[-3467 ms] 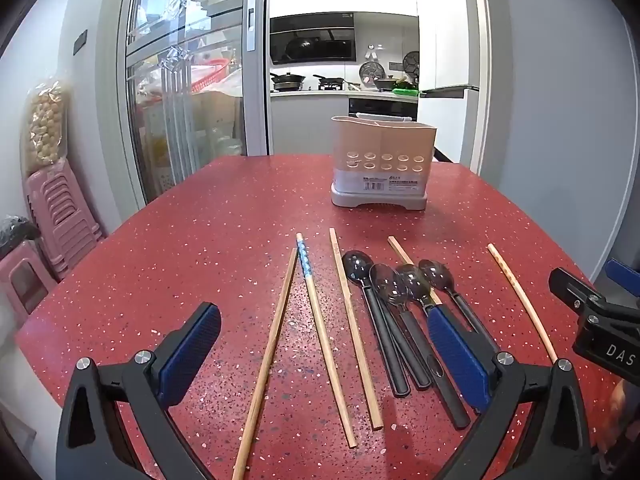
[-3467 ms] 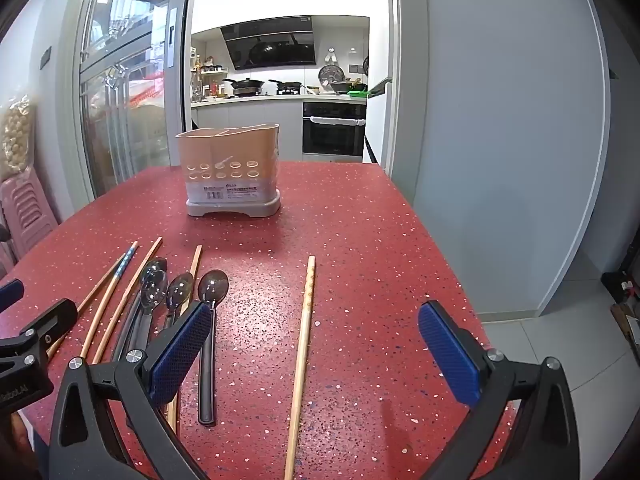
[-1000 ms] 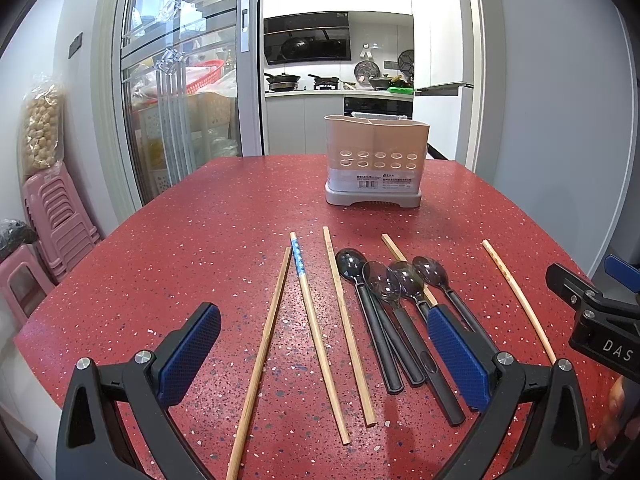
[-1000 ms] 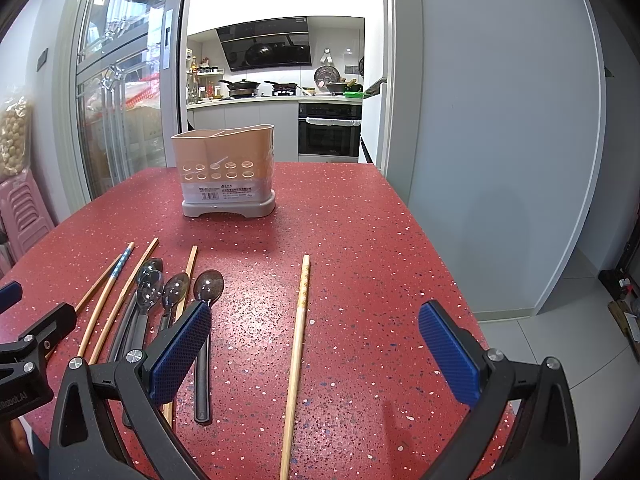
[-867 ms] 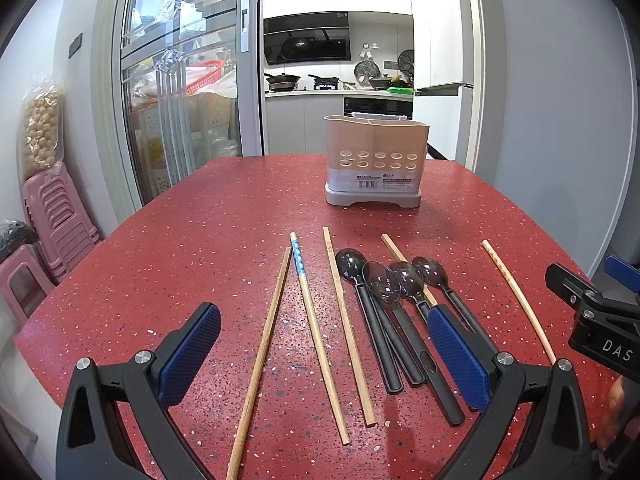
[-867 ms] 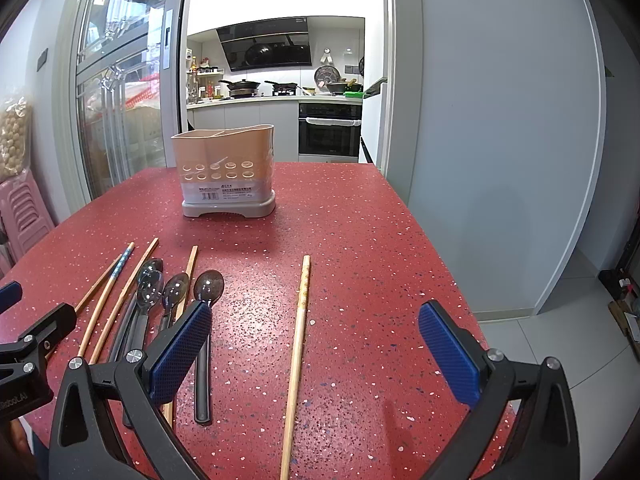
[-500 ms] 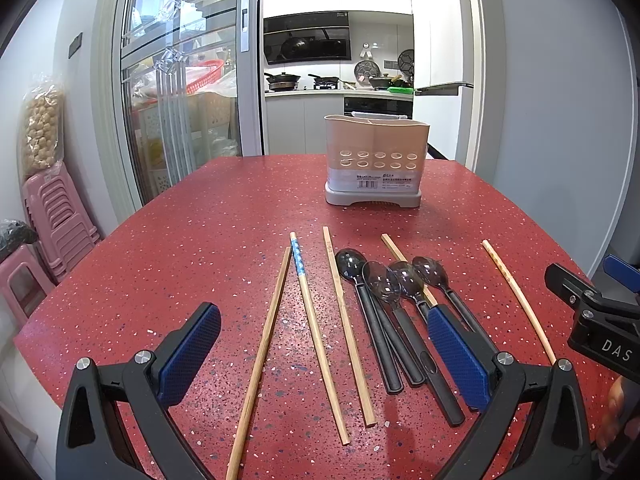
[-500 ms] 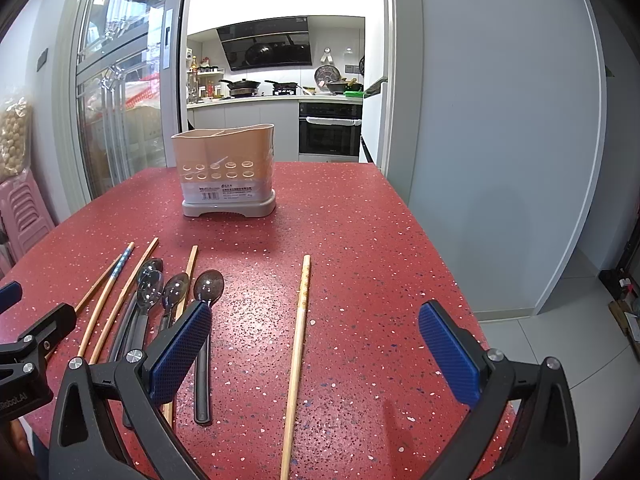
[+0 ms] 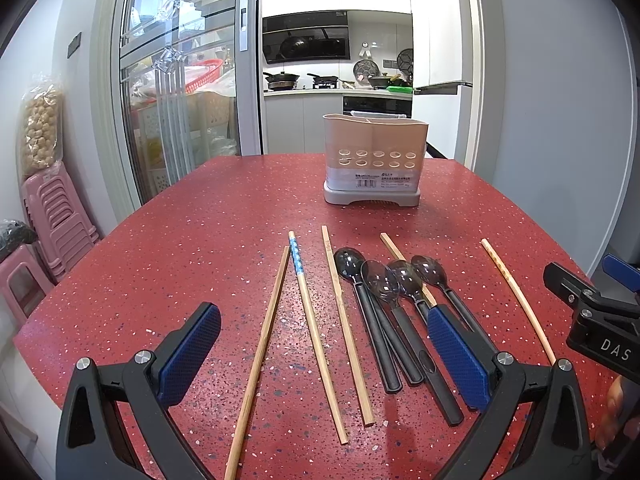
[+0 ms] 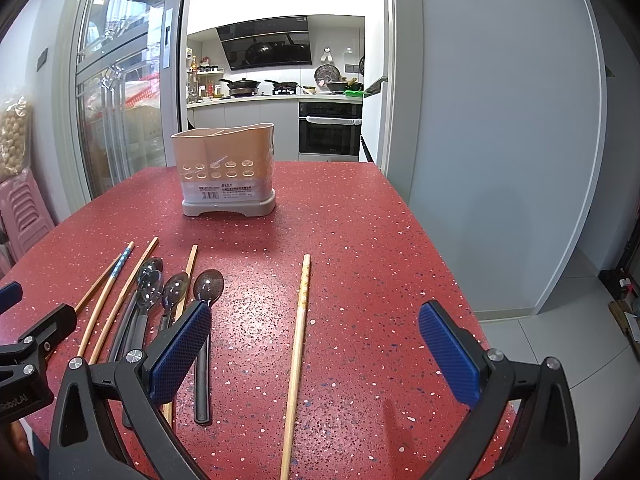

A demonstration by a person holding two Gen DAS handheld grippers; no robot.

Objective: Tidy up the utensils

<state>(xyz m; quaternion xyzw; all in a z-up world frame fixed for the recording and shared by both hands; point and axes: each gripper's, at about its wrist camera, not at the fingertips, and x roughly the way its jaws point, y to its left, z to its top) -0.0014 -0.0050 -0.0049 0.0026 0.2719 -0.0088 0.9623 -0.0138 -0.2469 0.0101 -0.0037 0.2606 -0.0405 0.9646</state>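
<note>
A beige utensil holder stands upright at the far middle of the red table. Several wooden chopsticks and several black spoons lie side by side nearer to me. One chopstick lies alone to the right. My left gripper is open and empty above the chopsticks and spoons. My right gripper is open and empty, with the lone chopstick between its fingers. The spoons lie to its left.
The table's right edge drops to a tiled floor beside a grey wall. Pink plastic stools stand left of the table. Glass sliding doors and a kitchen lie behind the holder. The right gripper's body shows in the left wrist view.
Both grippers have drawn back very slightly since 3.5 s ago. Over the last second nothing has visibly moved.
</note>
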